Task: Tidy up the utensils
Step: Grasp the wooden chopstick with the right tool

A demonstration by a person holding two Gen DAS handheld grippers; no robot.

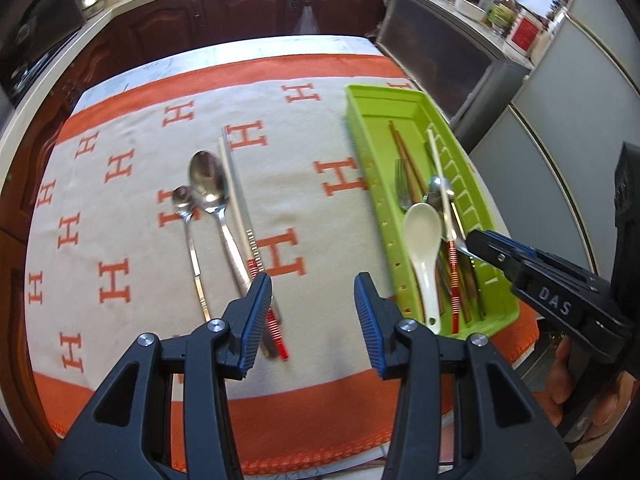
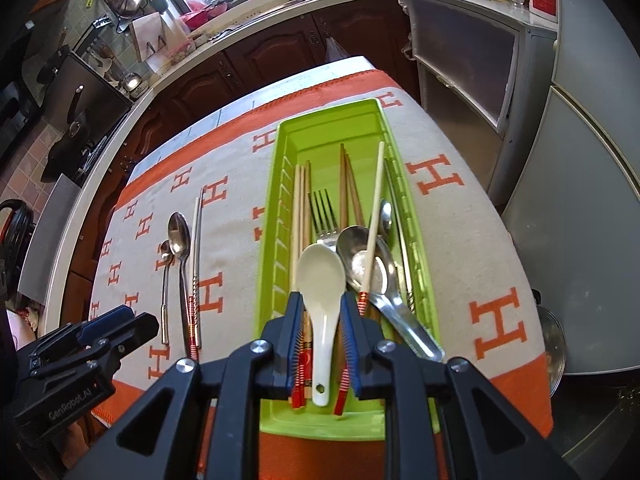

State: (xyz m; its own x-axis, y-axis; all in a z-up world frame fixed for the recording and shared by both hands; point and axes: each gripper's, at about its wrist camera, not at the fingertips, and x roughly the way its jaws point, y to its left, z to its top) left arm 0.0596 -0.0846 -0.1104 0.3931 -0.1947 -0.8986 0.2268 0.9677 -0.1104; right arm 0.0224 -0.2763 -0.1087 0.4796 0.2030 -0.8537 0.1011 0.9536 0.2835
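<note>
A: So, what's left outside the green tray (image 2: 280, 184)?

B: Three pieces on the table (image 1: 320, 200), lying side by side: small spoon (image 1: 188, 232), big spoon (image 1: 216, 208), and a white chopstick with a red banded end (image 1: 244, 216). Everything else, including the white ceramic spoon (image 2: 322, 312), is already in the tray.

A: Which tongs are closer to them?

B: Left tongs (image 1: 312, 312). They're spread, nothing between the pads, and the left pad sits right over the chopstick's red end. Big spoon's handle is just beside it.

A: Axis?

B: All three run lengthwise away from the left tongs, handles toward them, bowls at the far end. Roughly parallel to the tray's long side. Tray lies to the right of them, clear gap of cloth between.

A: Right tongs?

B: Right tongs (image 2: 320, 340) are over the tray's near end, jaws slightly apart, straddling the ceramic spoon's handle. Pads look off it, so my read is it's been let go.

A: Next move?

B: Likely left side: shift slightly left, close across the handle ends, carry right to the tray. Risk is pinching chopstick and spoon together, they nearly touch.
</note>
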